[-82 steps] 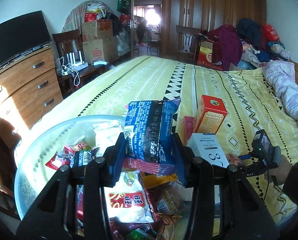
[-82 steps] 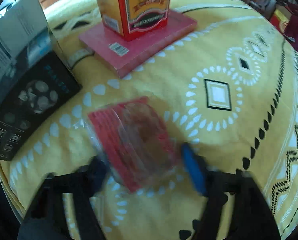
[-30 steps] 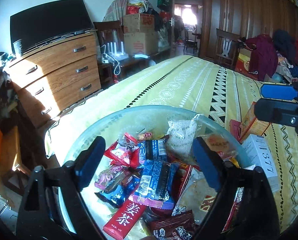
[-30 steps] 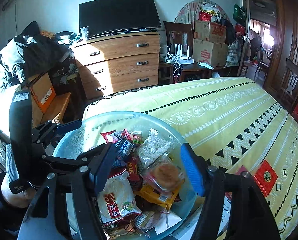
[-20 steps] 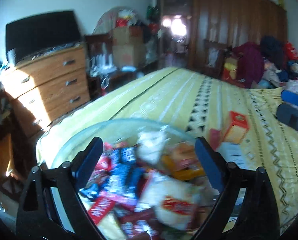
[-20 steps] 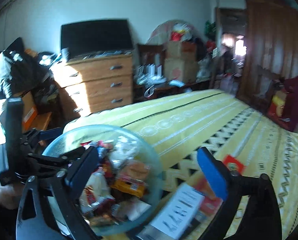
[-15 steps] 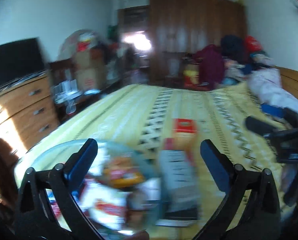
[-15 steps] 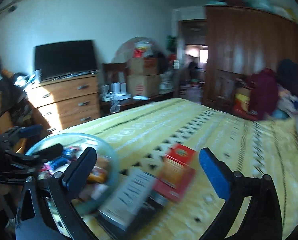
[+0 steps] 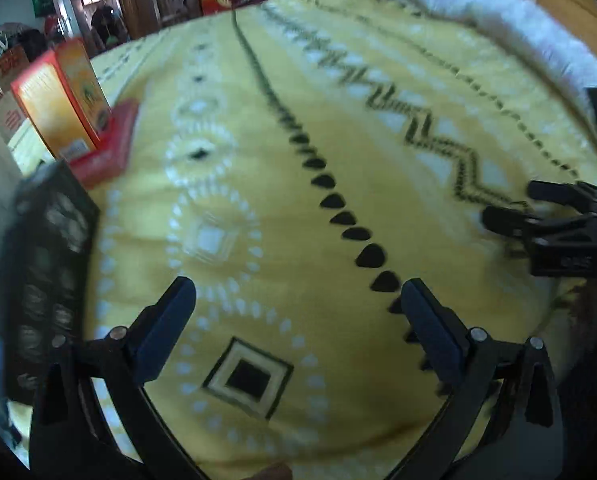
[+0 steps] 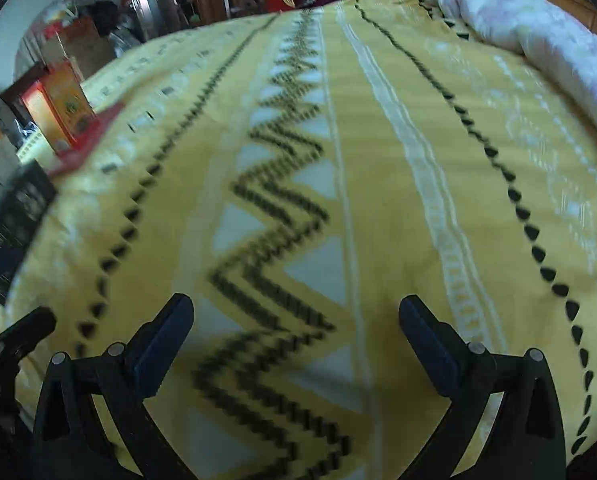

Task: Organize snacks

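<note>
My left gripper (image 9: 296,320) is open and empty, low over the yellow patterned bedspread (image 9: 298,200). My right gripper (image 10: 294,328) is open and empty too, over the zigzag stripe of the bedspread (image 10: 282,184). The right gripper's black body (image 9: 558,224) shows at the right edge of the left wrist view. An orange box (image 9: 60,100) stands on a flat red box (image 9: 108,148) at the left; both also show in the right wrist view, the orange box (image 10: 64,108) on the red box (image 10: 84,146). The snack bowl is out of view.
A black printed box (image 9: 44,264) lies at the left edge, also in the right wrist view (image 10: 14,216). A rolled pale quilt (image 10: 538,32) lies along the far right of the bed. A doorway, chairs and cartons stand beyond the bed.
Both grippers have swung right and down, away from the glass snack bowl, and now face bare bedspread. The bowl has left both views. Both stay open.
</note>
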Motion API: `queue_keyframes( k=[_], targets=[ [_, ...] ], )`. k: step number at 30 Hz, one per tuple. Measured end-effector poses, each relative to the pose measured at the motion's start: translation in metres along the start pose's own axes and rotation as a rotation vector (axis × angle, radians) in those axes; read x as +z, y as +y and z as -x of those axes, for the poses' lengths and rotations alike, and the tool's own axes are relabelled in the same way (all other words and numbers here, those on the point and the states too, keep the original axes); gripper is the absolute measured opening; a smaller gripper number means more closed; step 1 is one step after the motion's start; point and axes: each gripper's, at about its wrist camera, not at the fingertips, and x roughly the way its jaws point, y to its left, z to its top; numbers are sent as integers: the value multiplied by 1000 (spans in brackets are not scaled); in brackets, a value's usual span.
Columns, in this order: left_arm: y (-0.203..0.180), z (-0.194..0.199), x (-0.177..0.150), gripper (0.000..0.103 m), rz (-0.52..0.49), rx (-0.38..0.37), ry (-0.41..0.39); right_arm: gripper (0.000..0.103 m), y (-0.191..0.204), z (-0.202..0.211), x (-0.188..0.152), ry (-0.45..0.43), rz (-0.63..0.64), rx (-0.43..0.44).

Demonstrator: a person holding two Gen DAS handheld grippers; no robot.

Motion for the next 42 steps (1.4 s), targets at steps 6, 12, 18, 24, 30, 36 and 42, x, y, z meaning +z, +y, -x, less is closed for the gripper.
queue_keyframes(
  k=[6, 12, 18, 24, 30, 36, 42],
  targets=[
    [-5, -44, 17, 103, 35, 12, 14, 103, 7, -19, -5, -73, 86, -28],
    [-2, -53, 22, 103, -16, -25, -36, 103, 4, -26, -7, -104, 76, -14],
    [-2, -51, 19, 103, -3, -39, -60, 103, 5, -25, -8, -116, 74, -5],
    [-2, -51, 19, 103, -5, -35, -62, 103, 6, -25, -9, -122, 76, -8],
    [-3, -51, 19, 103, -5, -36, -63, 103, 6, -24, -10, -123, 79, -12],
    [-3, -51, 19, 103, -5, -36, -64, 103, 6, -24, -10, -124, 81, -13],
    [-3, -51, 19, 103, -4, -37, -64, 103, 6, -24, -10, -125, 81, -13]
  ],
)
